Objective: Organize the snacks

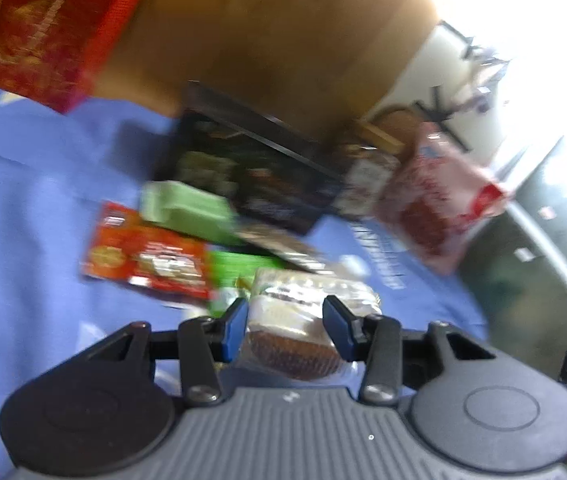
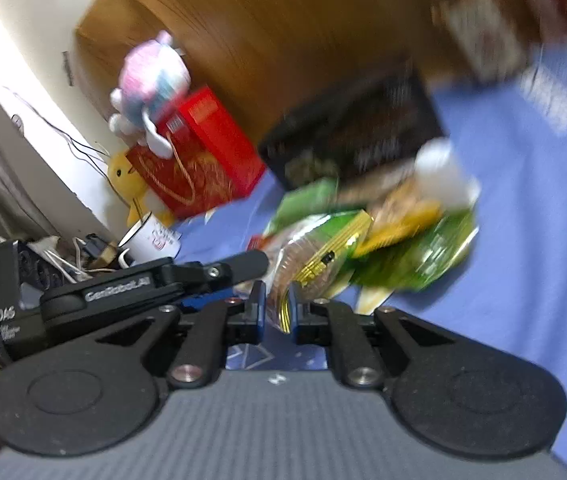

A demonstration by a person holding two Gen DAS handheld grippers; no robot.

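Observation:
In the left wrist view my left gripper (image 1: 285, 330) is shut on a clear-wrapped brown cake (image 1: 291, 344), held above the blue cloth (image 1: 23, 200). Behind it lie a red snack packet (image 1: 147, 260), a green box (image 1: 187, 210), a green packet (image 1: 243, 268) and a dark tray (image 1: 243, 176). In the right wrist view my right gripper (image 2: 275, 308) is shut on the edge of a clear snack bag with green and gold print (image 2: 315, 252). The left gripper's body (image 2: 123, 284) lies just left of it. More green and yellow packets (image 2: 415, 240) are piled behind, near the dark tray (image 2: 355, 136).
A red gift bag (image 2: 199, 152) with plush toys (image 2: 151, 80) stands at the back left against a wooden cabinet (image 2: 283, 32). A white mug (image 2: 151, 240) and cables sit at the cloth's left edge. A red-and-white bag (image 1: 439, 196) lies at the right.

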